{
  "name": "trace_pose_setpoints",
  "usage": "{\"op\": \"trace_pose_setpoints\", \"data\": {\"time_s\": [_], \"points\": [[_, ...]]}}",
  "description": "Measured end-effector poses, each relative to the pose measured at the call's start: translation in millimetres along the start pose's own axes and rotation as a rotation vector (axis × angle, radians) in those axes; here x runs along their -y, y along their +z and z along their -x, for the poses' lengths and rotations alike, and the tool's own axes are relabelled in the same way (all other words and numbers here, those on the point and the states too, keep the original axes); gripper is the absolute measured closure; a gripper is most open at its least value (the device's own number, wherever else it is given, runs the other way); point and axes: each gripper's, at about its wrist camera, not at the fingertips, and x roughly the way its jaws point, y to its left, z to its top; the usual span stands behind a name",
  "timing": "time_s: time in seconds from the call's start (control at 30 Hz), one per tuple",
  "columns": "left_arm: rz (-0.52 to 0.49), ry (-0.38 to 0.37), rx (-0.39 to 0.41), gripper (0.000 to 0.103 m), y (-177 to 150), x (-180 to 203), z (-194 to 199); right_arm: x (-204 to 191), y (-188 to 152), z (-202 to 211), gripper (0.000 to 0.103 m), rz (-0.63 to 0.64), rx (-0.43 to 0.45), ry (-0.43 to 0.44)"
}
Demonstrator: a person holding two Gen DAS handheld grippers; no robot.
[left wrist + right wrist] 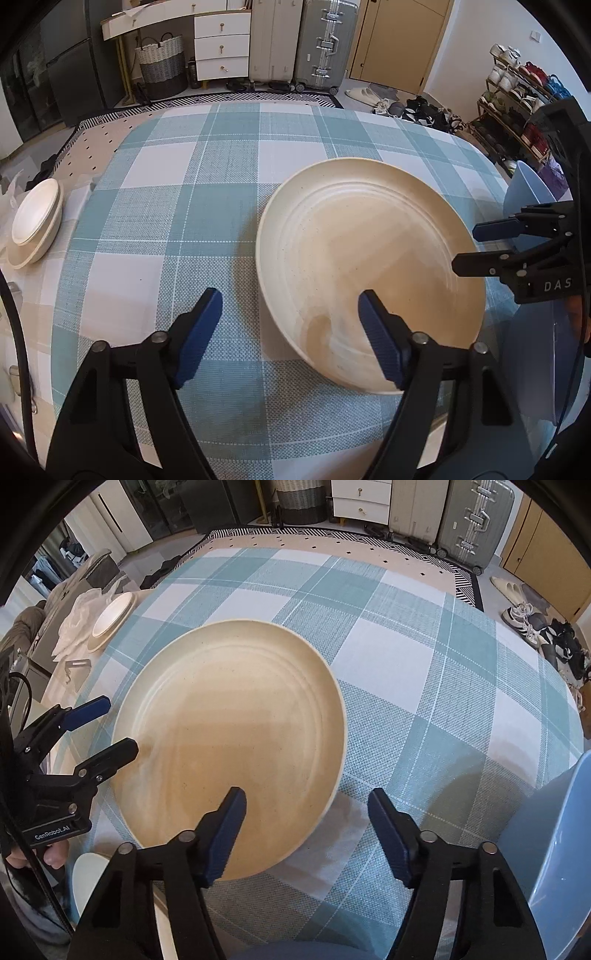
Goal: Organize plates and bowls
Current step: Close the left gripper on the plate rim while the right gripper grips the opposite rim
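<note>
A round table under a teal-and-white checked tablecloth (177, 206) fills both views. On it lies one big cream plate (369, 266), flat on the cloth, toward the near edge. Off on the far left side sits a small stack of cream bowls and plates (35, 221), well apart from the big one. The left gripper (290, 317) points down with its jaws spread, straddling the plate's left rim: one blue pad over the plate, one over bare cloth, neither pressing. The right gripper (306, 816) does the same at the right rim, jaws apart, nothing pinched. A pale blue chair (557, 834) stands just beside the table.
</note>
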Motion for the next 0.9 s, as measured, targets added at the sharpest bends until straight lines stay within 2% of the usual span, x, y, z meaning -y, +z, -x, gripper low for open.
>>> {"op": "trace_pose_setpoints", "data": {"time_s": [0.03, 0.07, 0.1, 0.2, 0.4, 0.57, 0.9], "points": [[-0.004, -0.002, -0.003, 0.034, 0, 1, -1, -1, 0, -1, 0.038, 0.001, -0.001, 0.0], [-0.008, -0.003, -0.005, 0.038, -1, 1, -2, -1, 0, -2, 0.045, 0.002, 0.002, -0.004], [-0.013, -0.006, -0.003, 0.046, -1, 2, -2, -2, 0, -2, 0.052, 0.006, 0.002, -0.007], [-0.026, -0.012, -0.004, 0.063, -2, 5, -4, -3, -1, -3, 0.06, 0.008, 0.002, -0.009], [-0.039, 0.029, 0.009, 0.076, -4, 5, -3, -5, -2, -6, 0.073, 0.012, 0.013, -0.044], [-0.04, 0.034, 0.011, 0.081, -5, 3, -2, -5, -4, -6, 0.083, 0.02, 0.028, -0.087], [-0.042, 0.046, 0.033, 0.081, -7, 5, 6, -9, -7, -2, 0.084, 0.031, 0.063, -0.124]]}}
